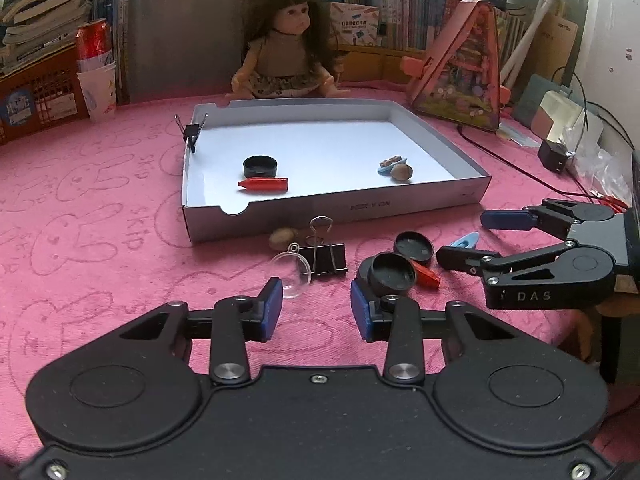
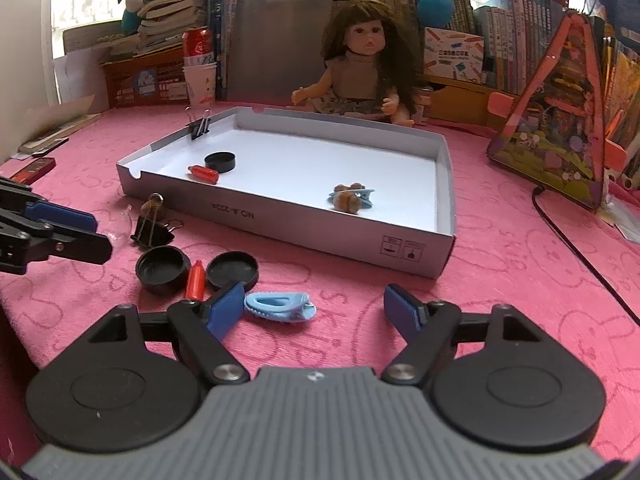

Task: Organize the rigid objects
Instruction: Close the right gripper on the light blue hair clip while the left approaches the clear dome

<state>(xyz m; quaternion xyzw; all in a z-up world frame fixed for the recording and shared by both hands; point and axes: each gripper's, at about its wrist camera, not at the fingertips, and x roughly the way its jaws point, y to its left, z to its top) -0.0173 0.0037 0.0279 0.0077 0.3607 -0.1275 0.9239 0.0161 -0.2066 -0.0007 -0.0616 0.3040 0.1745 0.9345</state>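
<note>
On the pink cloth, my left gripper (image 1: 316,310) is open with nothing between its blue pads. Just ahead of it lie a clear plastic dome (image 1: 294,274), a black binder clip (image 1: 324,258), a brown nut (image 1: 282,238), two black caps (image 1: 390,276) (image 1: 414,246) and a red crayon-like piece (image 1: 426,274). My right gripper (image 2: 314,310) is open over a light blue hair clip (image 2: 280,306), which lies close to its left pad, untouched. The white box (image 2: 288,216) holds a black cap (image 2: 220,161), a red piece (image 2: 204,173), a blue clip with a nut (image 2: 352,199) and a binder clip (image 2: 199,126) on its wall.
A doll (image 1: 286,44) sits behind the box. A red can on paper cups (image 1: 96,68) stands at the back left and a pink triangular toy (image 1: 460,72) at the back right. A black cable (image 2: 576,248) runs over the cloth on the right. Books line the back.
</note>
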